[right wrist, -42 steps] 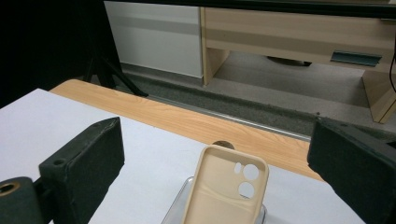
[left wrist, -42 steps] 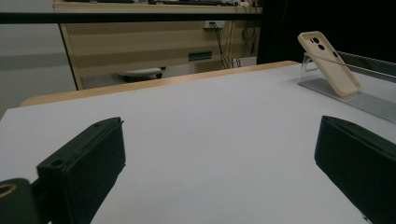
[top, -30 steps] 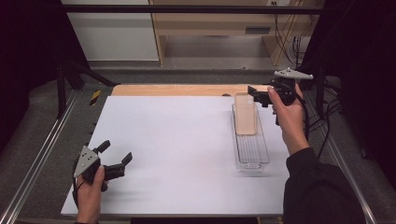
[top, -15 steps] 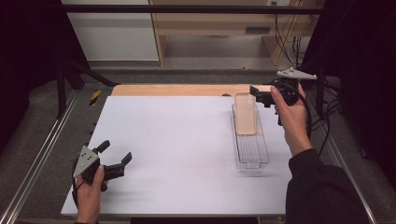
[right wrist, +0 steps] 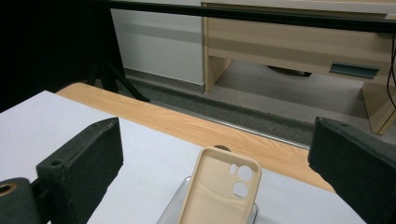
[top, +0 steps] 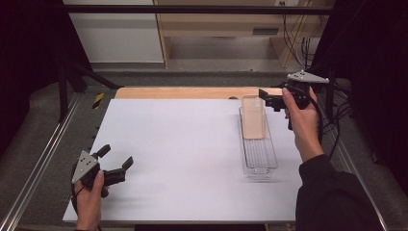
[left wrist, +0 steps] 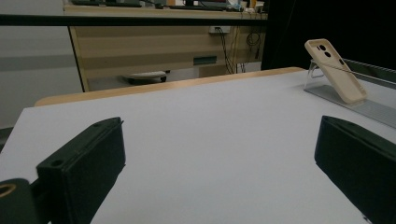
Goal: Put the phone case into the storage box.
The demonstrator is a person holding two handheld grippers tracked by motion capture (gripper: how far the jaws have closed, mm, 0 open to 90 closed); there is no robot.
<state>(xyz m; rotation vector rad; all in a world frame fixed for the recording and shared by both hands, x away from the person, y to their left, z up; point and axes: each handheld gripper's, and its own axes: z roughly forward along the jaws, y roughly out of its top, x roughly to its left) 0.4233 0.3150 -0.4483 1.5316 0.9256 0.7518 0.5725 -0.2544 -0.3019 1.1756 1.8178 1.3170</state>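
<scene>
A beige phone case (top: pixel 253 122) leans upright at the far end of a clear plastic rack (top: pixel 260 156) on the right side of the white sheet. My right gripper (top: pixel 266 98) hovers just right of the case's top edge, open, with nothing between its jaws. In the right gripper view the case (right wrist: pixel 219 193) stands low between the wide-apart jaws of the right gripper (right wrist: pixel 215 137), camera holes uppermost. My left gripper (top: pixel 116 157) rests open near the front left corner, far from the case. In the left gripper view its jaws (left wrist: pixel 219 140) are spread, with the case (left wrist: pixel 335 70) and rack (left wrist: pixel 359 102) far off at the right.
The white sheet (top: pixel 183 144) covers most of a wooden table whose bare edge (top: pixel 183 92) shows at the back. Metal rails (top: pixel 38 163) run along both sides. A yellow-and-black tool (top: pixel 97 100) lies off the sheet at the left. Cables (top: pixel 337 115) hang at the right.
My right gripper has drifted a little to the right beside the case's top. The left gripper, the case and the rack have stayed put.
</scene>
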